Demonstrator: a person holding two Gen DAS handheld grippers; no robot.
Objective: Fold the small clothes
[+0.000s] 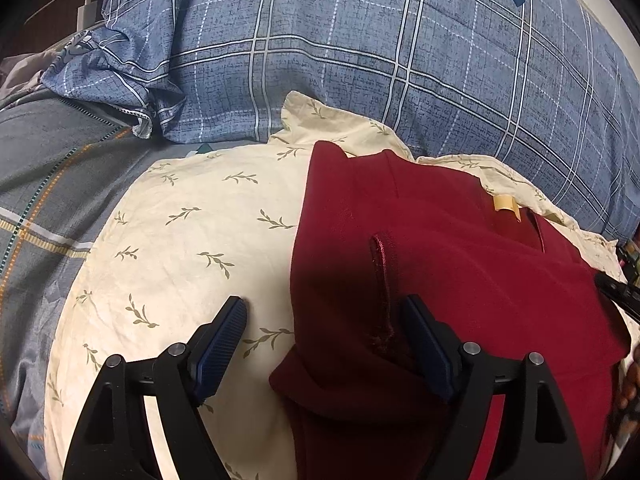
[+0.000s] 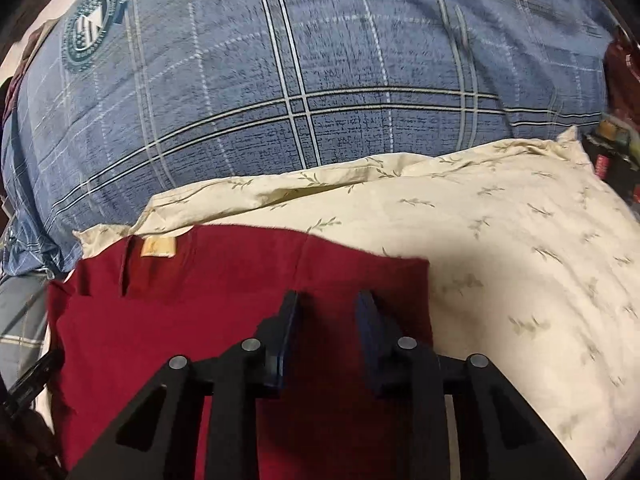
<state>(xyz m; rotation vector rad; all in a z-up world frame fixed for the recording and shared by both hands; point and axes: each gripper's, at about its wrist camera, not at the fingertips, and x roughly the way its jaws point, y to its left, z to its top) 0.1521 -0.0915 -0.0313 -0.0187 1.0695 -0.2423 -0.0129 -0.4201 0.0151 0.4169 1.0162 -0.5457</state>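
Cream leaf-print pillow [image 1: 180,240]; blue plaid duvet [image 1: 360,60] bunched just behind it; white charger [image 1: 86,14] beyond duvet's far-left corner.

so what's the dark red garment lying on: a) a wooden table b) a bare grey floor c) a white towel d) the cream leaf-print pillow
d, the dark red garment lies spread on the cream leaf-print pillow, with the blue plaid bedding behind it.
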